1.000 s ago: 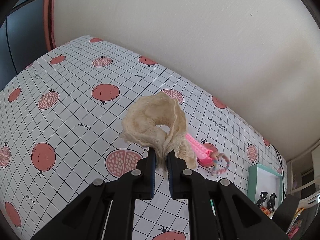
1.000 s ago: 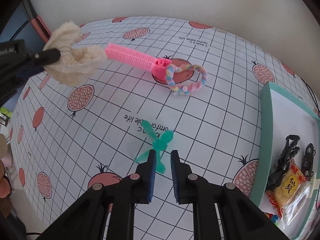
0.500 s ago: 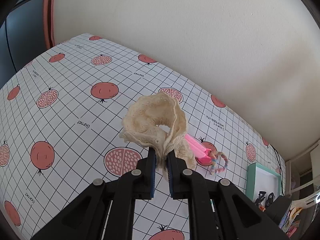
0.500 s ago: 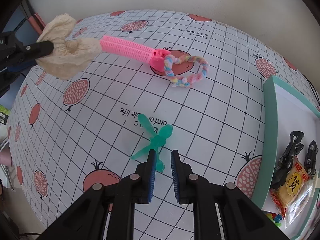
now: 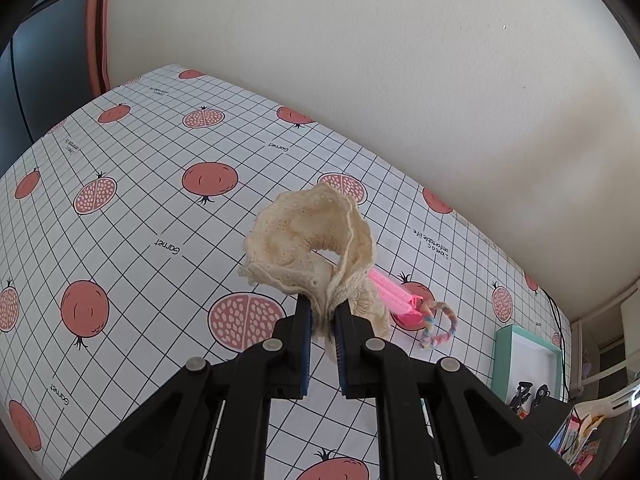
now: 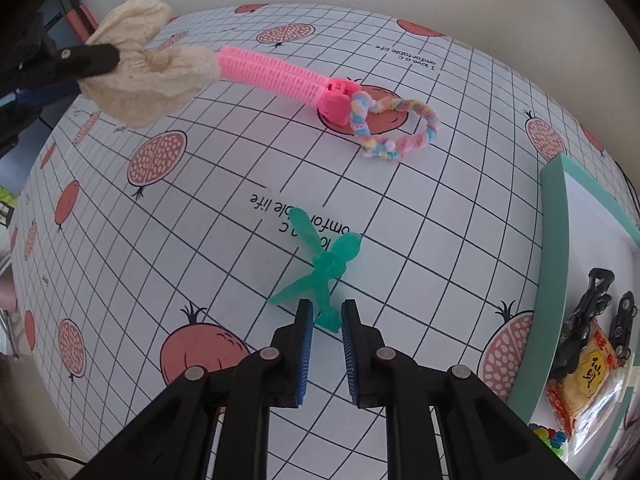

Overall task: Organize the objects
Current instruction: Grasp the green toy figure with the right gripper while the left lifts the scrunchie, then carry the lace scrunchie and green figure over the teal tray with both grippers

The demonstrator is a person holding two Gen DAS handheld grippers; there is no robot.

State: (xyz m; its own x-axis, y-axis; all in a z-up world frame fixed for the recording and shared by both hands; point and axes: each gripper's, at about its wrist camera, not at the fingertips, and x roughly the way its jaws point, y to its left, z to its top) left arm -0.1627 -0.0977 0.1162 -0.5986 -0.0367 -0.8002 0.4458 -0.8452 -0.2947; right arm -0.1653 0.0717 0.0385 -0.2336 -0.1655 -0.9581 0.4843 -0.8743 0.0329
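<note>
Both grippers are closed on something. Left gripper (image 5: 322, 314) has its two black fingers with blue pads pressed together on a cream lace scrunchie (image 5: 308, 240), which it holds up above the table. This scrunchie is a ruffled ring of soft fabric with small eyelet holes and a scalloped edge; one bunch of its folds is squeezed between the pads, and the rest stands up and opens like a loop.

Right gripper (image 6: 324, 320) points steeply down at the tablecloth (image 6: 200, 208), which is white with a black grid and red pomegranates. Its pads clamp the lower end of a green clip (image 6: 320, 268), translucent and shaped like a crossed X with rounded tips.

Farther back on the cloth lies a pink hair comb clip (image 6: 280, 76), long and ribbed, and touching its hinge end is a pastel braided hair tie (image 6: 396, 128). At the right edge stands a teal tray (image 6: 554, 240) with black clips (image 6: 588, 312) and a snack packet (image 6: 588, 376) inside.
</note>
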